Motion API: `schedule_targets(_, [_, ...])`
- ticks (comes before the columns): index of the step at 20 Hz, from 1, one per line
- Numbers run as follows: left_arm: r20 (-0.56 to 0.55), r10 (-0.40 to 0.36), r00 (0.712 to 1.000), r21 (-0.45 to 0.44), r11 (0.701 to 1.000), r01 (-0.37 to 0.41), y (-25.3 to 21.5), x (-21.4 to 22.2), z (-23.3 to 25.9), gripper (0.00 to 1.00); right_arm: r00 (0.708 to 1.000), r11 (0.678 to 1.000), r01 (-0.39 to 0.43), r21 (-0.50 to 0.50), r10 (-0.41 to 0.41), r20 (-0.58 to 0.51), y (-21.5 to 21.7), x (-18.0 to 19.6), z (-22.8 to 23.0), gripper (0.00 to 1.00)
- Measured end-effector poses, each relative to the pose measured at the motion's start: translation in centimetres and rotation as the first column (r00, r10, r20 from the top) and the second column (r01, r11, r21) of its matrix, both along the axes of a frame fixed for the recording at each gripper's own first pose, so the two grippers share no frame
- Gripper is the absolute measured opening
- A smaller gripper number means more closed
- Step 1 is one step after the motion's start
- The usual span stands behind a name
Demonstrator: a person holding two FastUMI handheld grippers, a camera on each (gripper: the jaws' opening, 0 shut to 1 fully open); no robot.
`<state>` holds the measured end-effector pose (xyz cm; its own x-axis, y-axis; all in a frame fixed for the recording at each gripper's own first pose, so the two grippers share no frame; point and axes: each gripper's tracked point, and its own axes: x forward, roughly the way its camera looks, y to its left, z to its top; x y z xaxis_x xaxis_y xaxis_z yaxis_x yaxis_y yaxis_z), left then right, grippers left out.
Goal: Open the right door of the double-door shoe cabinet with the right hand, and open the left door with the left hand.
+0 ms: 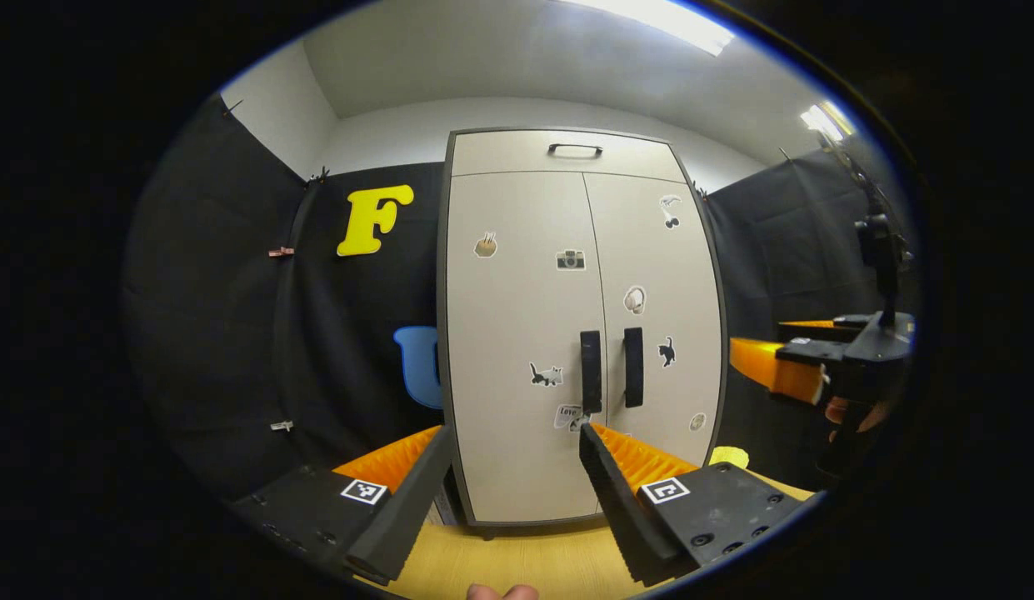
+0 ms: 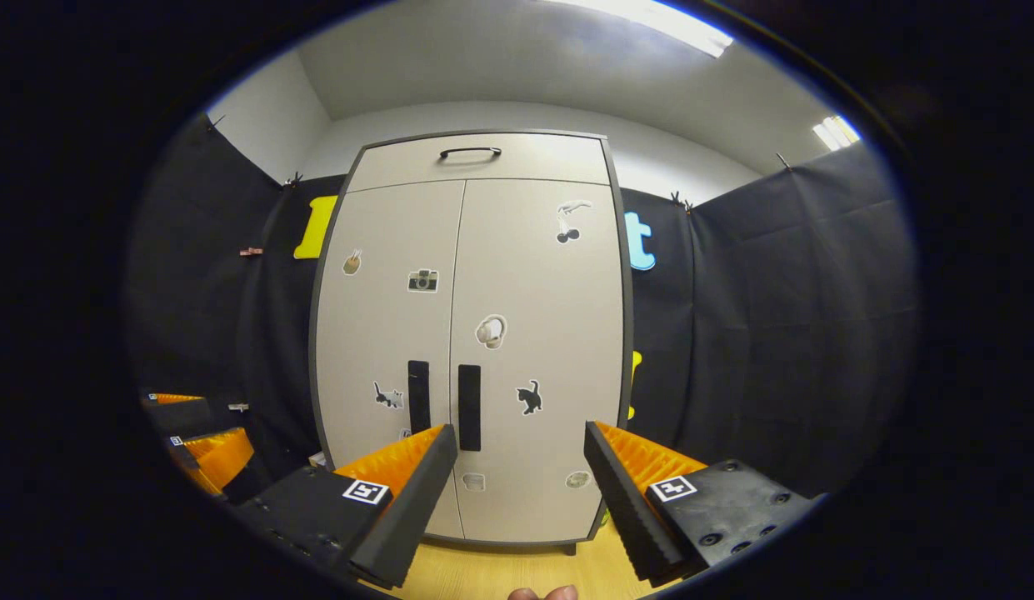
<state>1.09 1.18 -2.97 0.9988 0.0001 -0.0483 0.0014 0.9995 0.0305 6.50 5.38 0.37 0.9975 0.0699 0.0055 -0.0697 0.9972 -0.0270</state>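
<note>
A beige double-door shoe cabinet point(image 1: 517, 333) point(image 2: 475, 333) stands straight ahead with both doors closed. Two black vertical handles sit side by side at the centre seam: the left handle point(image 1: 591, 372) point(image 2: 418, 397) and the right handle point(image 1: 633, 367) point(image 2: 469, 407). My left gripper point(image 1: 514, 431) is open, some way short of the left door, its right fingertip lined up under the left handle. My right gripper point(image 2: 521, 435) is open too, aimed at the right door beside its handle. Far off, the right gripper point(image 1: 783, 371) appears at the edge of the left gripper view, and the left gripper point(image 2: 202, 450) in the right gripper view.
Above the doors is a drawer with a black handle point(image 1: 575, 149). Small stickers dot both doors. Black cloth walls point(image 2: 775, 333) close in both sides of the cabinet. A light wooden floor point(image 1: 517, 558) runs up to the cabinet's base.
</note>
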Motion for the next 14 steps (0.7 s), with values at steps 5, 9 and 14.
schedule_targets(5, [-0.015,0.022,1.000,0.001,1.000,-0.022,1.3,-0.4,-1.0,0.95,1.000,1.000,-0.026,-0.008,0.026,-0.002,2.7,4.7,-0.8,0.97])
schedule_targets(9, [-0.024,0.032,0.999,-0.030,0.999,-0.032,1.9,-0.7,-1.5,0.95,0.998,0.998,-0.065,0.006,0.065,-0.006,4.7,8.9,-2.1,0.98])
schedule_targets(14, [-0.032,0.059,0.998,-0.023,0.998,-0.060,3.5,-1.1,-2.1,0.95,0.995,0.998,-0.055,0.024,0.057,-0.076,5.5,14.2,-4.9,0.98])
